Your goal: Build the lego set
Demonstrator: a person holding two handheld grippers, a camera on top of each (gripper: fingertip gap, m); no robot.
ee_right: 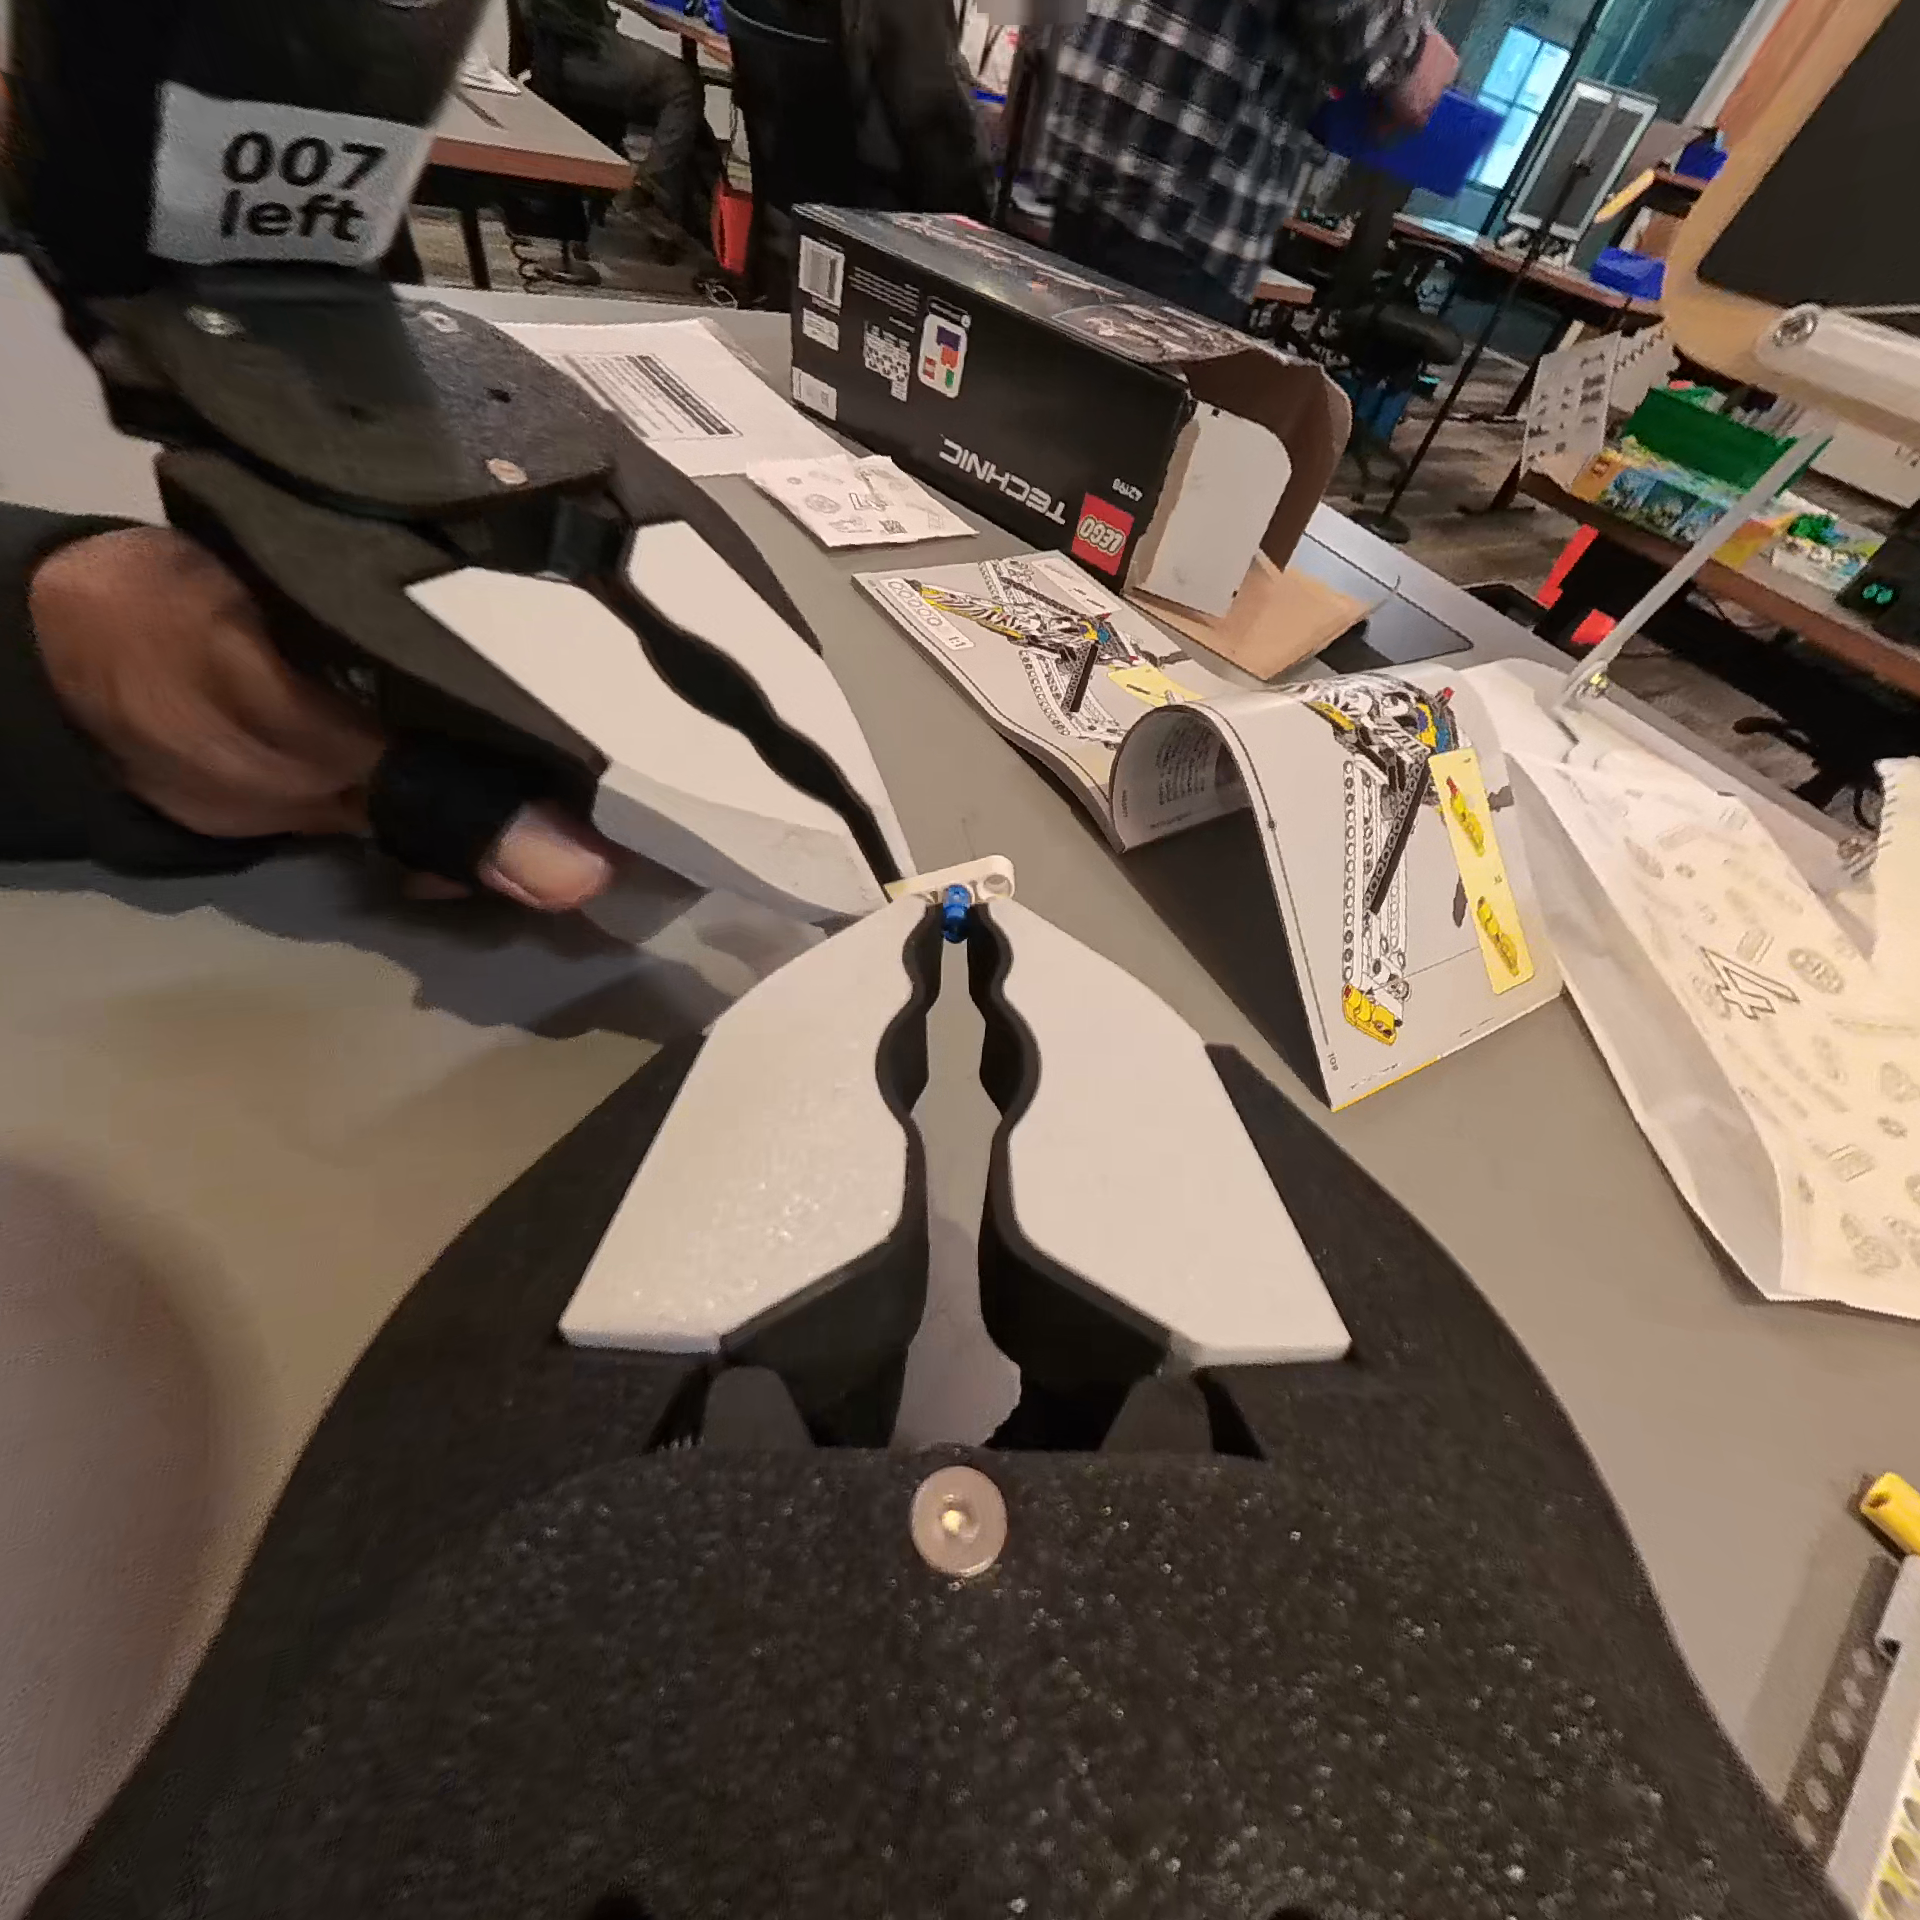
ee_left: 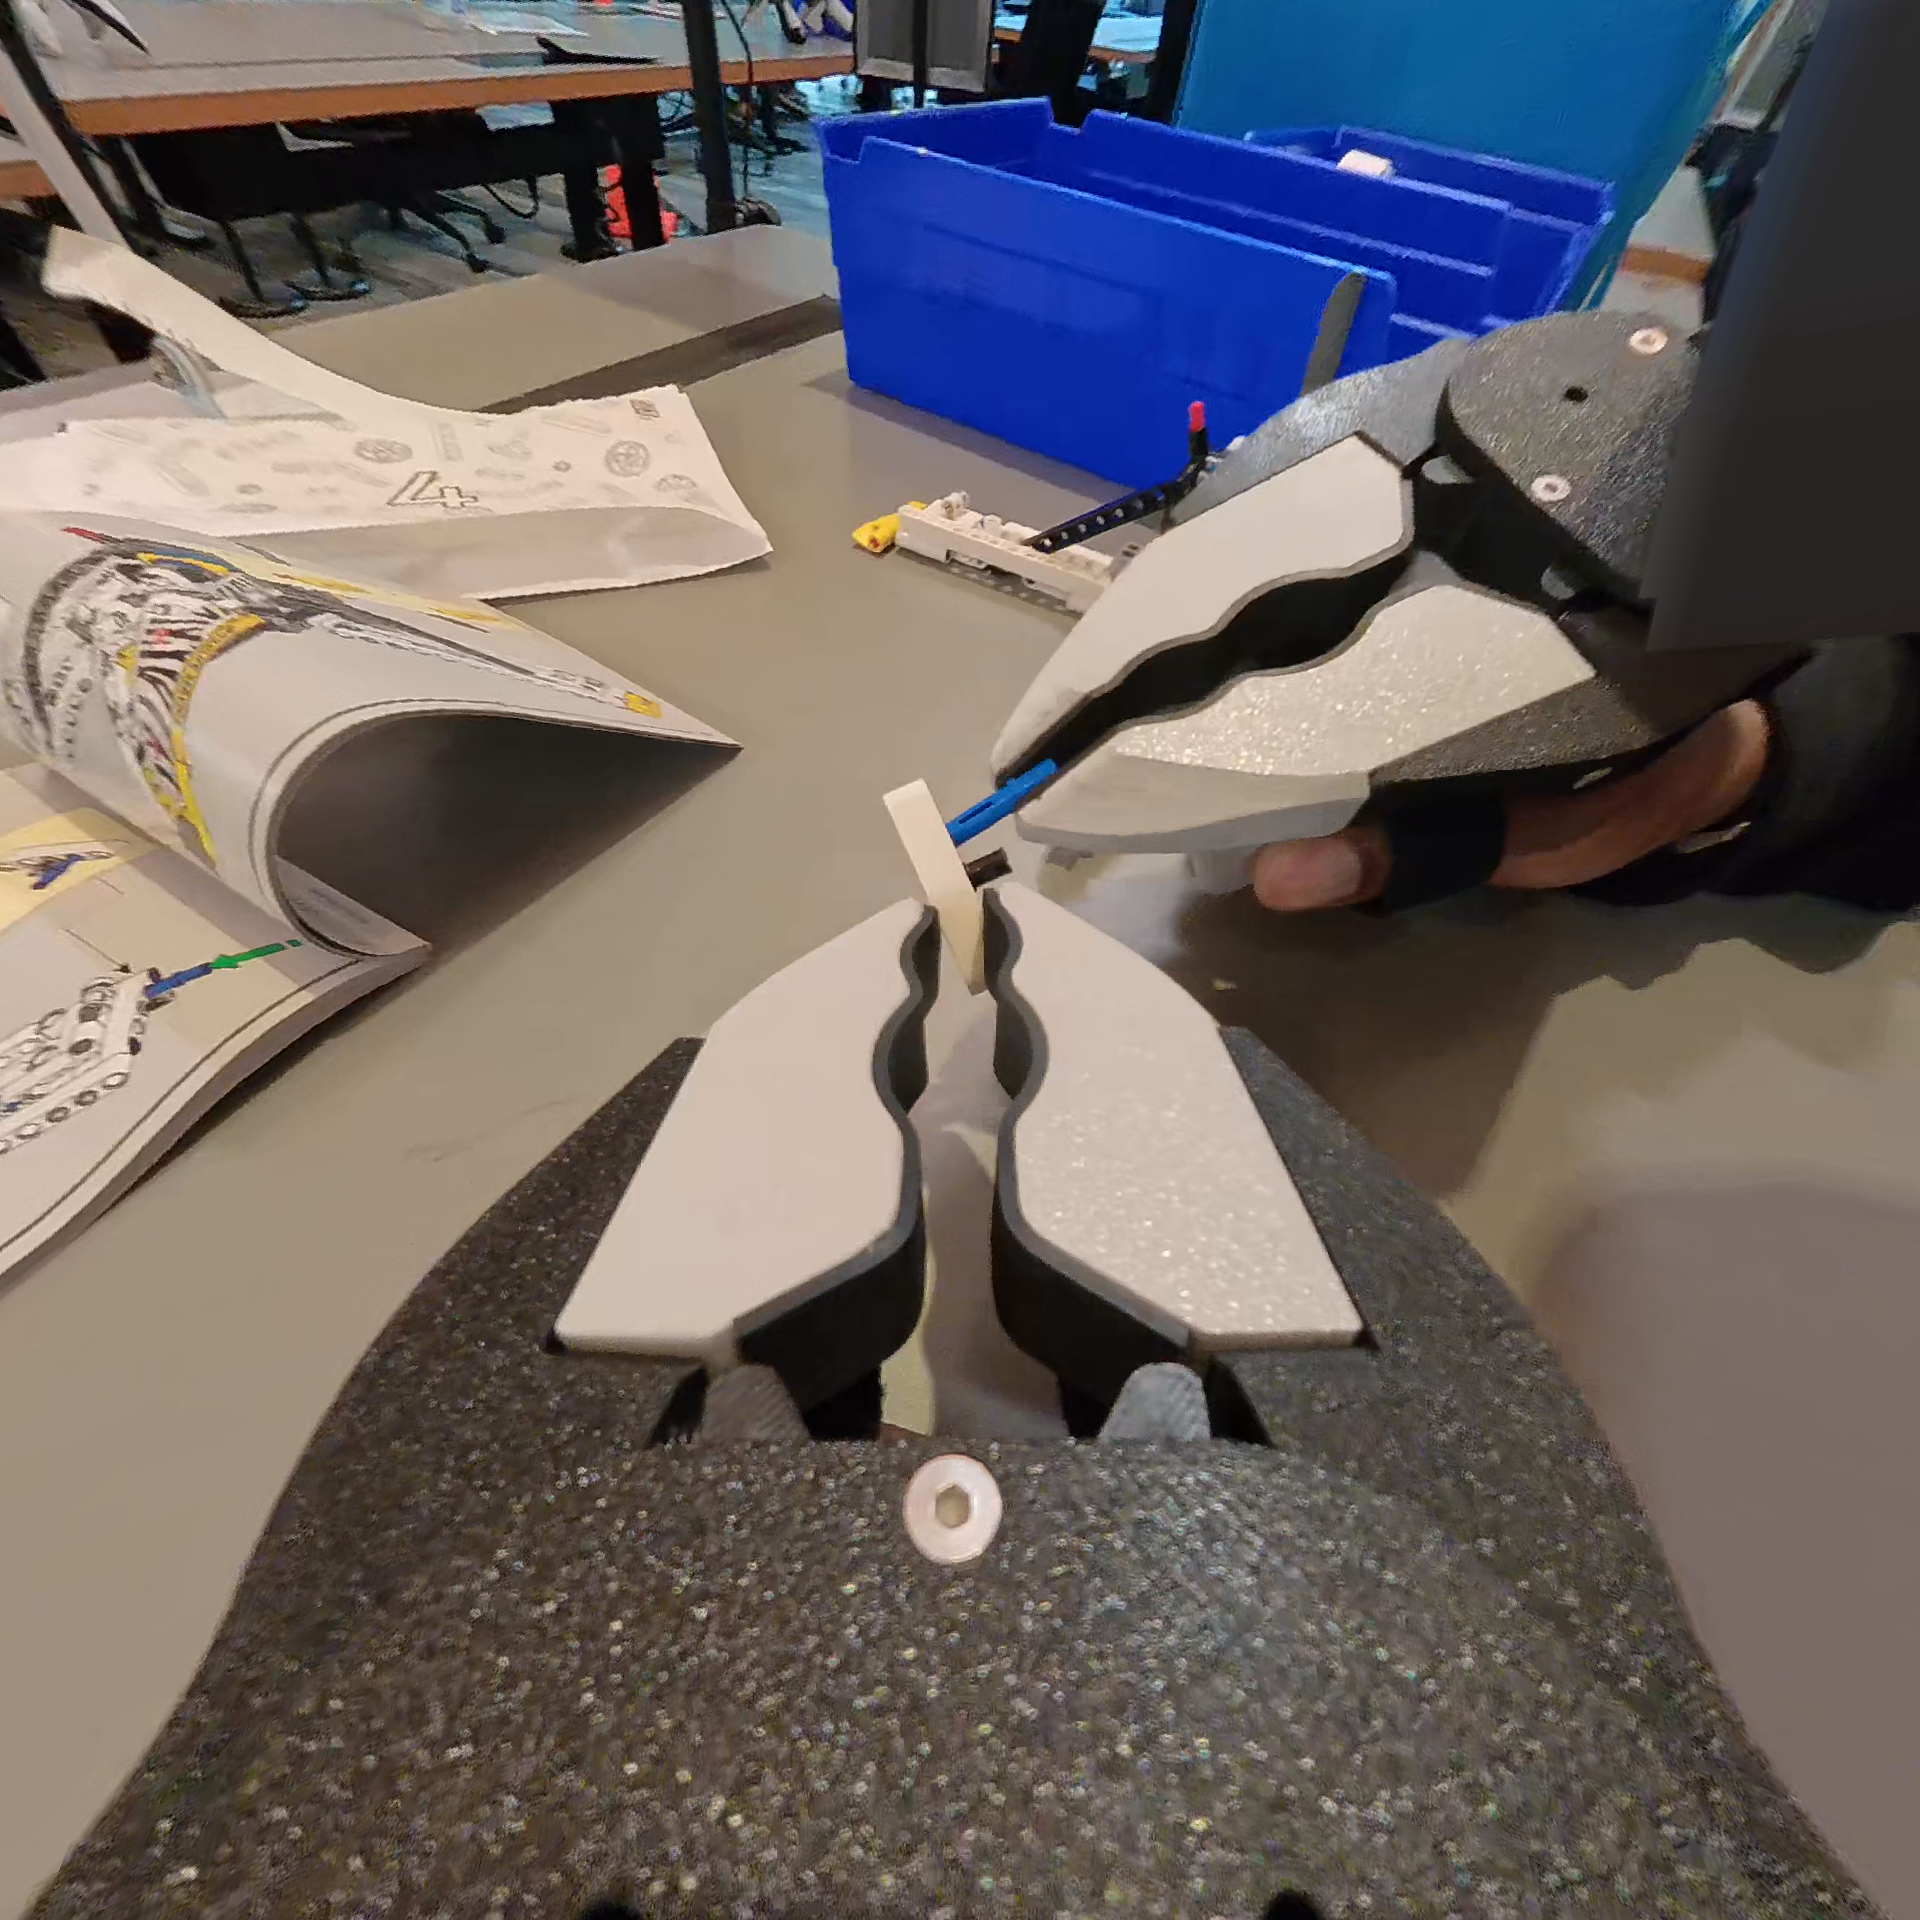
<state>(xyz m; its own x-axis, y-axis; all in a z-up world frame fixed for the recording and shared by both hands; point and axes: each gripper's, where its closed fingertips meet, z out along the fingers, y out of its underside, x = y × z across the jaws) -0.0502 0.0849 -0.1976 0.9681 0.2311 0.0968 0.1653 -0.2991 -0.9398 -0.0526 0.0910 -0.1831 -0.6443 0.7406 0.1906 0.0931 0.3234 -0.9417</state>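
Left gripper (ee_left: 956, 940) jaws narrow, pads clamped on the lower end of a small white beam (ee_left: 935, 883), held above the grey table (ee_left: 727, 665). Right gripper (ee_right: 954, 920) jaws nearly closed, pinching a blue pin (ee_right: 953, 912) whose tip meets the beam.

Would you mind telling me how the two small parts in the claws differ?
The white beam is flat and pale; the blue pin is thin and round. The left claw pinches the beam edge-on; the right claw pinches the pin by one end. Both are plastic and meet where the pin's tip enters the beam.
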